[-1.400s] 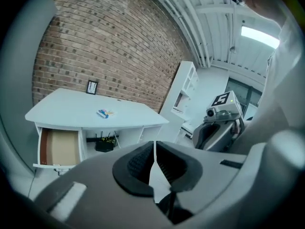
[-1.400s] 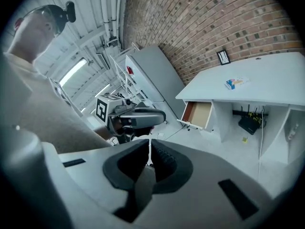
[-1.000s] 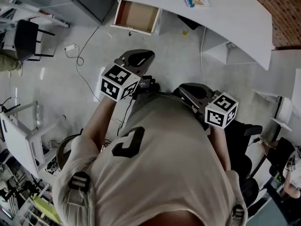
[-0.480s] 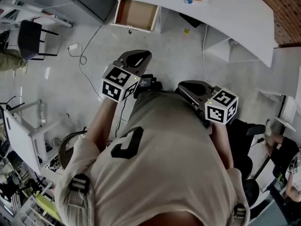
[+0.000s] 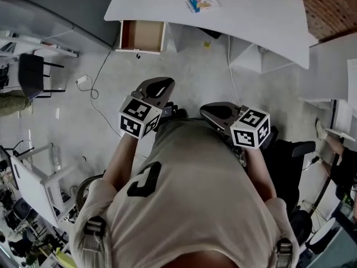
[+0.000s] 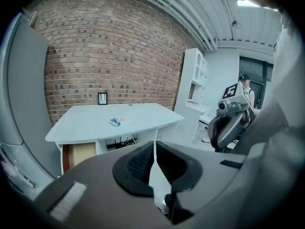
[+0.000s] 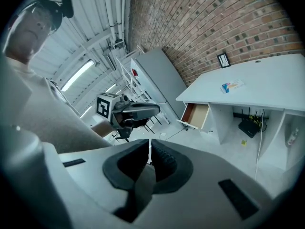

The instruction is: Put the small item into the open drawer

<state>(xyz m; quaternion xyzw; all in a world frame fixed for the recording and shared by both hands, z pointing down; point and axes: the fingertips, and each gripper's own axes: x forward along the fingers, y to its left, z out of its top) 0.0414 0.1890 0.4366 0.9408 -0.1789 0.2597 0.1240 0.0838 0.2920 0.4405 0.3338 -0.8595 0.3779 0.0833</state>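
Note:
The small item (image 5: 202,3), a flat colourful packet, lies on the white table (image 5: 251,15) at the top of the head view. The open drawer (image 5: 142,36), brown inside and holding nothing I can see, sticks out under the table's left end. My left gripper (image 5: 160,85) and right gripper (image 5: 215,111) are held side by side over the floor, well short of the table, both shut with nothing in them. In the left gripper view the packet (image 6: 116,121) and drawer (image 6: 78,155) lie beyond the shut jaws (image 6: 154,143). The right gripper view shows the packet (image 7: 232,86) and drawer (image 7: 196,116) past its jaws (image 7: 149,146).
A white cable (image 5: 92,82) with a plug trails over the grey floor left of the grippers. A black chair (image 5: 30,71) and a white rack (image 5: 33,175) stand at the left. White shelving (image 5: 262,54) sits under the table's right side, a black office chair (image 5: 290,149) at the right.
The table and drawer have slid down and left in the head view and look nearer. Both grippers stay shut, held side by side as before.

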